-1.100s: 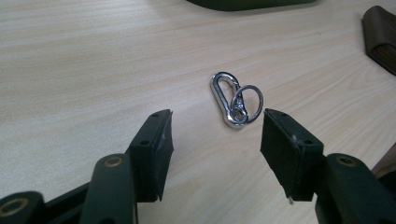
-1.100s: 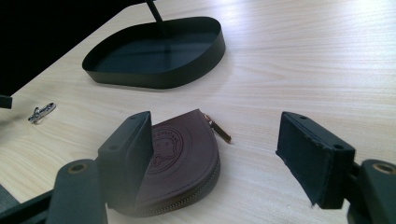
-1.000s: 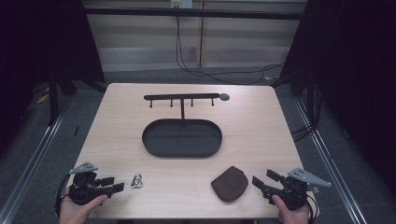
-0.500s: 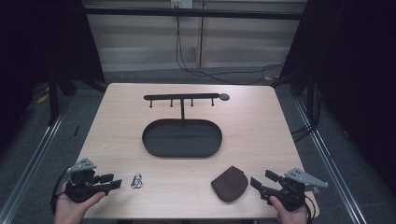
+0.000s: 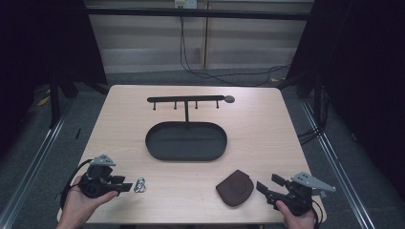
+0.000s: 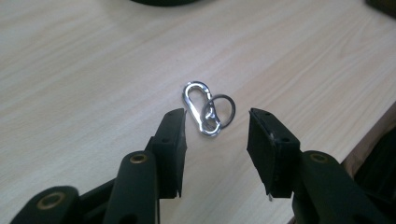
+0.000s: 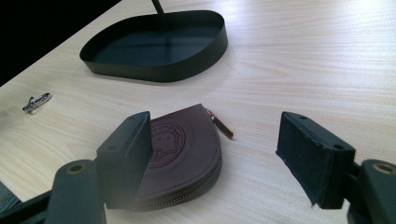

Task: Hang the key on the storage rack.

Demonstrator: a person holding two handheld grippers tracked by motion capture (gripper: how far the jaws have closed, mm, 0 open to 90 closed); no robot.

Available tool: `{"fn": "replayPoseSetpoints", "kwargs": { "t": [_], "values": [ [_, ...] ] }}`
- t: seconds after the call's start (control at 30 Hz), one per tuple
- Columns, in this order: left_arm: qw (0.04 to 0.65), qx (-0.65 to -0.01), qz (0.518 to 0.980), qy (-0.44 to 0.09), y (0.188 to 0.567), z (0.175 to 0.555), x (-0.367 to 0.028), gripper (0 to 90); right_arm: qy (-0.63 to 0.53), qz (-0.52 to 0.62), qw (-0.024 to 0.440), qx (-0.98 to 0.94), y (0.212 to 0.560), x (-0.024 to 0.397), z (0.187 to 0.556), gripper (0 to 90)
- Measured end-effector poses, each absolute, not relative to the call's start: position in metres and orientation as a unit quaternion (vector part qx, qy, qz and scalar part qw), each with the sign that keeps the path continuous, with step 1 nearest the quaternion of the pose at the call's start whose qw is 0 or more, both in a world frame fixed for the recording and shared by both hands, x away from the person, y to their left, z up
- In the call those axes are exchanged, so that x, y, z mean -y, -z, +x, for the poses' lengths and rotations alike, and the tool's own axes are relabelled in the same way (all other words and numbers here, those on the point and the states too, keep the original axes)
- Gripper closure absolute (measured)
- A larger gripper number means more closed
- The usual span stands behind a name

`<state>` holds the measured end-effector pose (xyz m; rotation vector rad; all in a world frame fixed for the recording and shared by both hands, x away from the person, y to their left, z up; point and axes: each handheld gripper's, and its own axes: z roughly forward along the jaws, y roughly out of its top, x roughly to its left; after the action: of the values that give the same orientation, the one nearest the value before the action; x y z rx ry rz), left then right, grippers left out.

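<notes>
Carabiner clip with its key ring lies flat on the table near the 7 o'clock corner, just ahead of the left gripper, whose released jaws have just been narrowing with nothing between them. Likely light, stiff, slippery metal; pinch across the clip's long sides. Right gripper is released, by the brown pouch at 5 o'clock.

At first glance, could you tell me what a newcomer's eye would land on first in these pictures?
Most striking is the black oval tray with its hook rack at the middle of the wooden table. Near the front edge, a brown zip pouch lies just ahead of the open right gripper. At the front left, a small silver carabiner clip with a key ring lies before the open left gripper, untouched.
</notes>
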<state>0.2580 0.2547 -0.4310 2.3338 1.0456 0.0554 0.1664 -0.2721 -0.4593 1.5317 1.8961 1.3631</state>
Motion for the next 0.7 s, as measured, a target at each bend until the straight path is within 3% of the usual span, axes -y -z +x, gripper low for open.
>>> {"fn": "replayPoseSetpoints", "kwargs": {
  "t": [0.7],
  "values": [
    [0.199, -0.359, 0.911, 0.027, 0.431, 0.292, -0.22, 67.6, -0.473, 0.538, 0.164, -0.678, 0.461, 0.269, 0.169, 25.1]
  ]
}}
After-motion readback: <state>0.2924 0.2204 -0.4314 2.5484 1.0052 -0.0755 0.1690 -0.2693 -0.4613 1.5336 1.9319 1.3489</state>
